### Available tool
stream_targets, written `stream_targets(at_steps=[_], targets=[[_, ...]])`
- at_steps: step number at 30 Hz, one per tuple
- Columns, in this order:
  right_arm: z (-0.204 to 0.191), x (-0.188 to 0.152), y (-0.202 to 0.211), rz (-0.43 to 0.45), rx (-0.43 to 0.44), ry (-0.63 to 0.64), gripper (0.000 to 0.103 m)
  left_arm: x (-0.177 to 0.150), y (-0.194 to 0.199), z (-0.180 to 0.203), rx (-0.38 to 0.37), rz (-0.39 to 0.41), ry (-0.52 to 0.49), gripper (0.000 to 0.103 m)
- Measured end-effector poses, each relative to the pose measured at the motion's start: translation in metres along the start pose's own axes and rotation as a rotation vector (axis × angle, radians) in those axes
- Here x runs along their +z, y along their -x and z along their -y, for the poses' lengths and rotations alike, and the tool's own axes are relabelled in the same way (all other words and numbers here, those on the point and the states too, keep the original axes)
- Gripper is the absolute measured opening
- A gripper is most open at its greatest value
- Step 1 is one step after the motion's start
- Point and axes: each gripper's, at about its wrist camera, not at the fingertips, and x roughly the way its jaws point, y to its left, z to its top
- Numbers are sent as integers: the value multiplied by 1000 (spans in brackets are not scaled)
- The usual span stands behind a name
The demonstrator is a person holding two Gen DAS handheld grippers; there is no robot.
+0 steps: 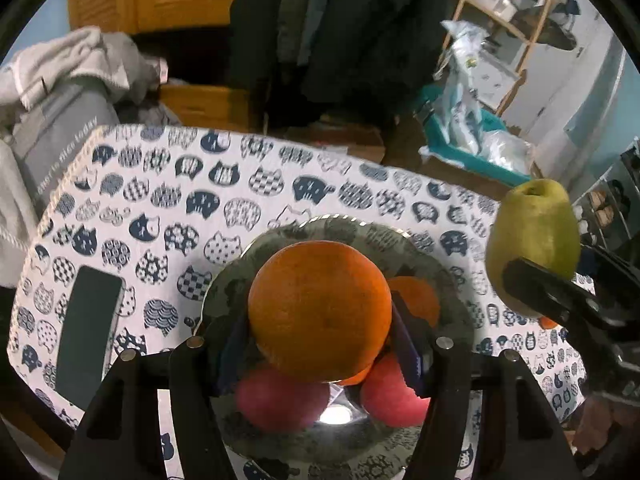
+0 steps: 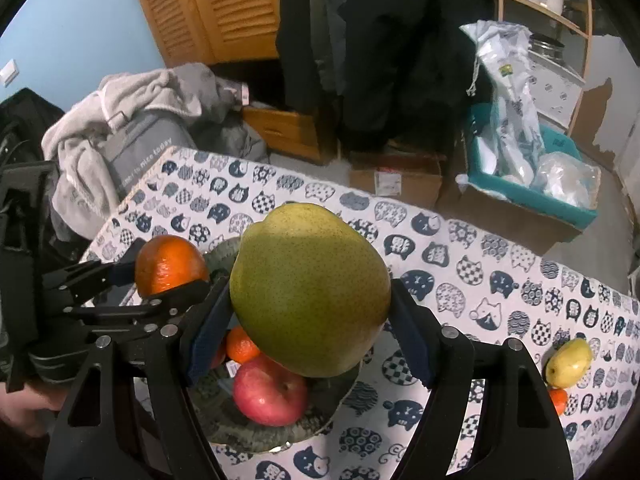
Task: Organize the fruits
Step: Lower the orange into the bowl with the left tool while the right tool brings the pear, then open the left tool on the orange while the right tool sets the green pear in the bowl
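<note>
Fruits fill both tongs above the plate: the left tongs clamp a round, dimpled orange, the right tongs a big speckled green pear. Two red apples lie in the plate; a yellow pear rests far right on the cat-print desk.

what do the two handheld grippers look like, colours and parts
Both the left gripper and right gripper are black, angular linkage frames with cut-outs and silver pivot pins. Their fingers carry dark blue ridged pads. No cables, markings or sleeves show.
</note>
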Motion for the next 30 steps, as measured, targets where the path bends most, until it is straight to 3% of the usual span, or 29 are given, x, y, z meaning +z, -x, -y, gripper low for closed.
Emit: stream_targets(at_steps=[11, 19, 30], targets=[[-2, -6, -25, -45, 3, 3, 76, -5, -42, -14, 6, -114, 76, 66], [0, -4, -29, -54, 4, -4, 76, -2, -27, -18, -10, -74, 101, 66], [-12, -2, -49, -82, 25, 14, 76, 0, 14, -43, 27, 14, 161, 66]])
